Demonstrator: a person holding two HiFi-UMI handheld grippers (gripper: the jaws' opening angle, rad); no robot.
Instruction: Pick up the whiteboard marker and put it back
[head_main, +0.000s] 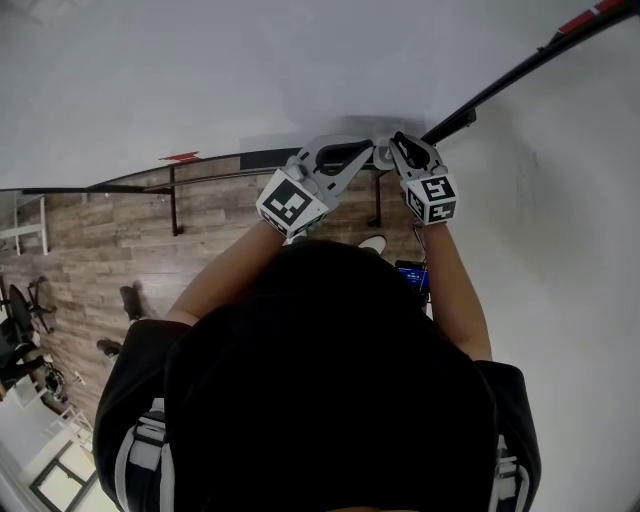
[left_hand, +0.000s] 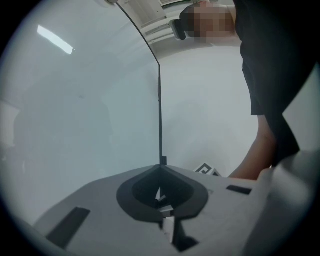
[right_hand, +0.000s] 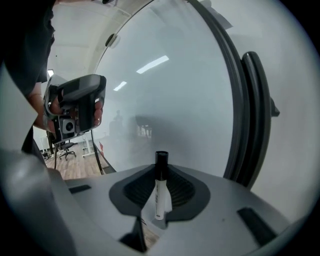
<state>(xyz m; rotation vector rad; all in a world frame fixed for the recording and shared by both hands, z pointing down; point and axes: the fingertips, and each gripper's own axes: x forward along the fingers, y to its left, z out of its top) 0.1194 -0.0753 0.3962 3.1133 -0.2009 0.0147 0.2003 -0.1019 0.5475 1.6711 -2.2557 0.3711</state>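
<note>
The whiteboard marker (right_hand: 159, 192), white with a black cap, stands upright between the pads of my right gripper (right_hand: 161, 167), cap end out past the tips. That gripper is shut on it and faces the whiteboard (right_hand: 175, 100) from close by. In the head view my right gripper (head_main: 400, 145) and left gripper (head_main: 365, 152) are side by side, tips nearly meeting at the whiteboard's (head_main: 250, 70) lower edge; the marker is hidden there. My left gripper (left_hand: 161, 169) has its jaws together with nothing between them. The right gripper view shows a hand holding the left gripper (right_hand: 75, 107).
A black frame rail (head_main: 520, 70) runs along the board's edge, and shows as a thick dark band (right_hand: 250, 115) in the right gripper view. Below is wooden floor (head_main: 110, 240) with the board's stand legs (head_main: 175, 205) and office chairs (head_main: 25, 310) at the left.
</note>
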